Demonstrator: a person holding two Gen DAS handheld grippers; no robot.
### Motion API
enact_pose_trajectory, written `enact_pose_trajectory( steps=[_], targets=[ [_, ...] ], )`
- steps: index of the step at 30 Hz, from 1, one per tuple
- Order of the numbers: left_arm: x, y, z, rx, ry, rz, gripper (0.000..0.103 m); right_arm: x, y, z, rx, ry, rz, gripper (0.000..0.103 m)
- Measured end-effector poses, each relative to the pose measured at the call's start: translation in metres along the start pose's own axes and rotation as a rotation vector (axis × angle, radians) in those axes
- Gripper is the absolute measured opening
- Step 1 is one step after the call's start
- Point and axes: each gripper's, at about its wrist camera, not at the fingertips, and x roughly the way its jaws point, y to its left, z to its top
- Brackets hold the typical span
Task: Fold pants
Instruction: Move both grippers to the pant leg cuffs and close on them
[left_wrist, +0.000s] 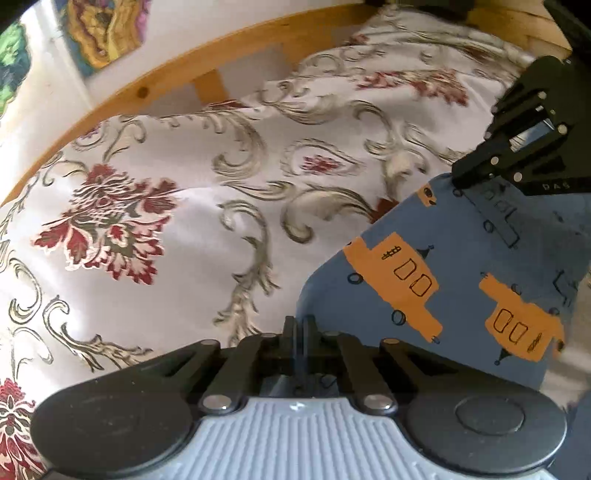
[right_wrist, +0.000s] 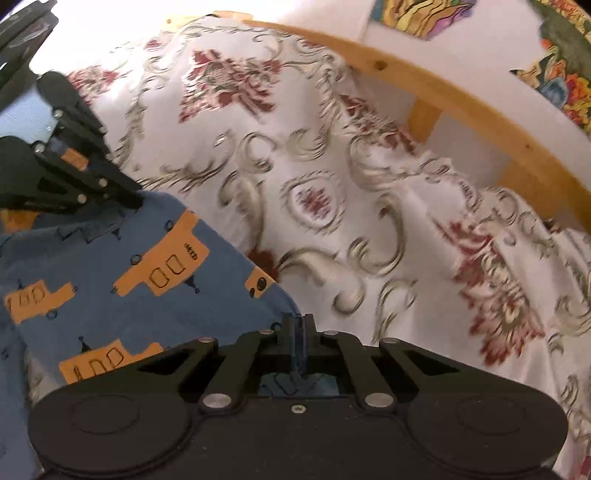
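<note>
Gripping 1 pr blue pants (left_wrist: 461, 266) | 2 tools: left tool (left_wrist: 298, 325) + right tool (right_wrist: 298, 325) both clamped on fabric | 1 floral bedspread (left_wrist: 184, 192)

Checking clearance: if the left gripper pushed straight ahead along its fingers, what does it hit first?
Probably the floral bedspread. The left gripper, shut on the blue pants, points across it toward the wooden bed rail; depth is unclear.

Both claws (right_wrist: 300, 325) clamping blue pants (right_wrist: 110, 258)
</note>
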Motion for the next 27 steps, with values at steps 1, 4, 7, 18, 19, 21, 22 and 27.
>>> enact_pose_trajectory(
  steps=[1, 4, 7, 18, 19, 21, 22, 27],
  targets=[
    [0.005, 0.003, 0.002, -0.009, 0.002, 0.0, 0.003, 0.005, -0.001, 0.003, -0.003, 0.002, -0.012, 0.002],
    [0.02, 0.008, 0.0, -0.008, 0.021, 0.008, 0.01, 0.028, 0.004, 0.008, -0.028, 0.026, -0.042, 0.002],
    [0.029, 0.019, -0.007, -0.015, 0.051, -0.008, 0.035, 0.048, 0.009, 0.004, -0.018, 0.072, -0.039, 0.005],
    [-0.044, 0.134, -0.045, -0.079, -0.003, -0.133, 0.096, 0.021, 0.004, 0.017, 0.056, -0.119, 0.179, 0.093],
    [-0.045, 0.14, -0.049, -0.085, 0.024, -0.171, 0.095, 0.025, 0.009, 0.023, 0.048, -0.121, 0.216, 0.097],
    [-0.045, 0.147, -0.058, -0.086, 0.07, -0.194, 0.091, 0.03, 0.022, 0.033, 0.021, -0.119, 0.281, 0.097],
    [-0.043, 0.147, -0.061, -0.074, 0.101, -0.184, 0.082, 0.034, 0.029, 0.039, 0.005, -0.112, 0.292, 0.097],
    [-0.035, 0.125, -0.062, 0.089, 0.174, -0.122, 0.059, 0.051, 0.055, 0.054, -0.061, -0.088, 0.264, 0.087]
  ],
)
